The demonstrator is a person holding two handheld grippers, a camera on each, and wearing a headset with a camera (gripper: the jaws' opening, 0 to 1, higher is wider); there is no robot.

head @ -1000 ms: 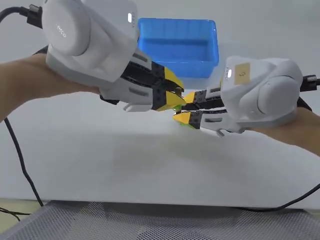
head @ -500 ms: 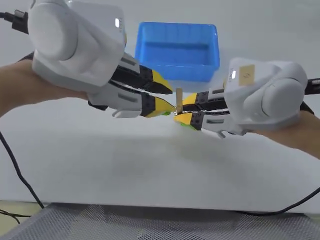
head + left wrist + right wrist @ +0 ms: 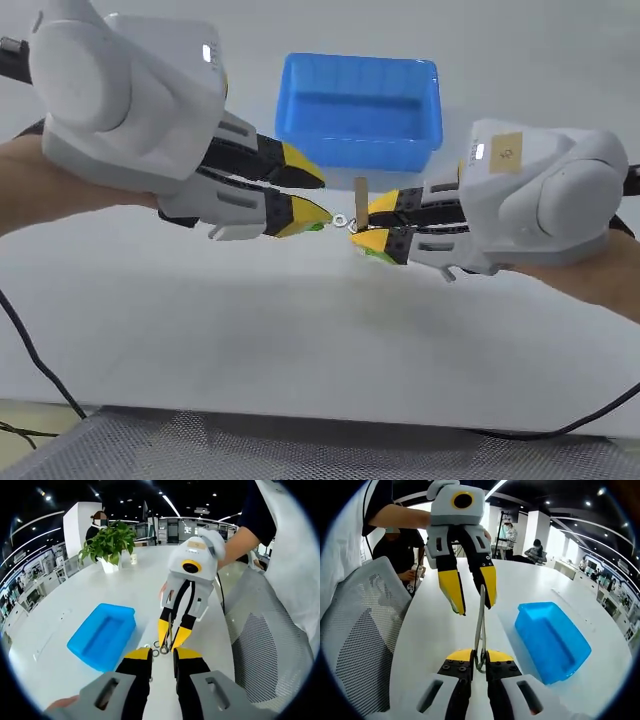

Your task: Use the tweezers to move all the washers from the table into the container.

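Pinched tight on the tweezers [image 3: 480,625] over at the right gripper [image 3: 362,223], thin blades poking straight out ahead of the yellow tips. Spread wide and holding nothing at the left gripper [image 3: 325,197], nose to nose with its partner just above the white table [image 3: 300,330]. Down between the two sets of tips, a small cluster of washers [image 3: 156,649], flat on the tabletop, bunched close together. Tweezer points right at that cluster; impossible to say whether touching a washer or hovering just over it. From the head view, a couple of tiny rings just off the left gripper's lower tip. Behind both grippers, near but clear of them, the blue container [image 3: 360,100], upright on the table, open side up. Washers outside it, on the near side of its front wall. At the table's near edge, grey mesh [image 3: 300,450]. Far back in the left gripper view, a potted plant [image 3: 110,542] on the same long tabletop.
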